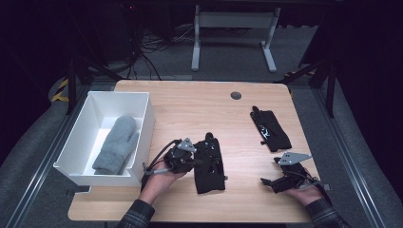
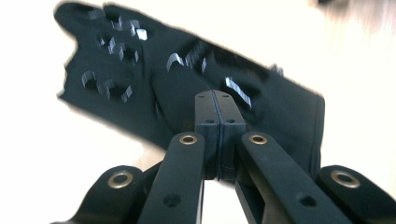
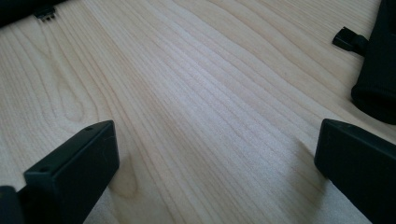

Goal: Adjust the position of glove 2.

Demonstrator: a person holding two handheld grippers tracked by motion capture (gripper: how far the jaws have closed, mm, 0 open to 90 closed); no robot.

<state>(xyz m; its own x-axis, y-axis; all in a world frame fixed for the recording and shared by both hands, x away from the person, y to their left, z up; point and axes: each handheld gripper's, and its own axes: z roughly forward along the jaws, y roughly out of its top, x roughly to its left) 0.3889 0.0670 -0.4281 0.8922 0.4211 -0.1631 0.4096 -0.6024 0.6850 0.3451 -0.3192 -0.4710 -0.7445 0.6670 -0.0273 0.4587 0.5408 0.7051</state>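
Where its jaws meet, left hand-held gripper (image 1: 196,160) pinches black glove (image 1: 210,164).

Table (image 1: 190,107): box (image 1: 145,123) on left edge, w/ mitten (image 1: 115,145) lying inside. Glove (image 1: 209,164) near front, centre, just right of box. Left gripper (image 1: 194,161) at that glove's left side, btwn box & glove. Second glove (image 1: 270,129) further back, to the right. Right gripper (image 1: 266,182) near front right corner, in front of second glove, apart from it.
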